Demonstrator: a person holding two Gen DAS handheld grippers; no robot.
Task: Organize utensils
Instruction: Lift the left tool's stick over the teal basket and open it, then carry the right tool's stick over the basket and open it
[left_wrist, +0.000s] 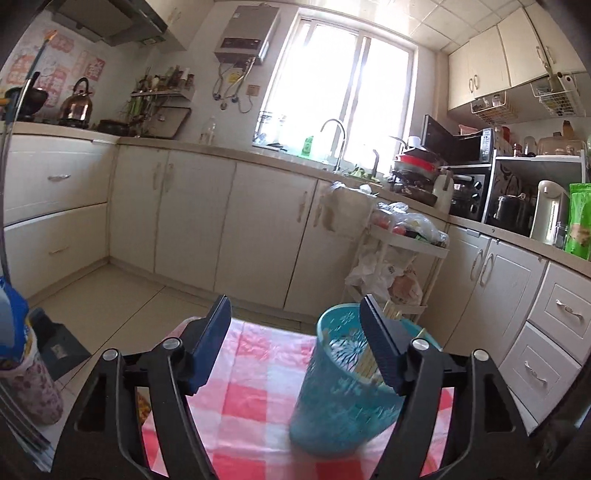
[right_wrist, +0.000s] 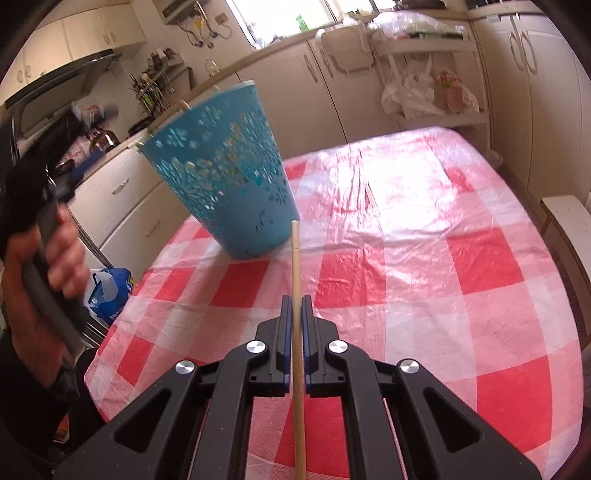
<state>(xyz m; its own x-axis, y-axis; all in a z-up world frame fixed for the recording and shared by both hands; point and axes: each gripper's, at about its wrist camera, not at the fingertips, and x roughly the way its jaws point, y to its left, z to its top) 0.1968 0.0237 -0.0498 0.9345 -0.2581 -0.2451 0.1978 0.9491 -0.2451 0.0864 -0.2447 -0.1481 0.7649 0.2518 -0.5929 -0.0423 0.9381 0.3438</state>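
A turquoise cut-out basket (left_wrist: 332, 387) stands on the red-and-white checked tablecloth (left_wrist: 251, 369), with several pale chopsticks (left_wrist: 391, 314) poking up inside it. My left gripper (left_wrist: 295, 302) is open just above the table; its right finger overlaps the basket's rim and nothing sits between the pads. In the right wrist view the basket (right_wrist: 229, 184) stands at the table's far left. My right gripper (right_wrist: 295, 301) is shut on a single wooden chopstick (right_wrist: 294, 258), whose tip points at the basket's base. A person's hand (right_wrist: 62, 251) holds the blurred left gripper at the left edge.
A white trolley (left_wrist: 406, 240) with plastic bags stands beyond the table's far edge. A blue bag (right_wrist: 110, 291) lies on the floor to the left, a floral container (left_wrist: 29, 387) stands beside the table, and a white stool (right_wrist: 569, 221) is on the right. Kitchen cabinets line the walls.
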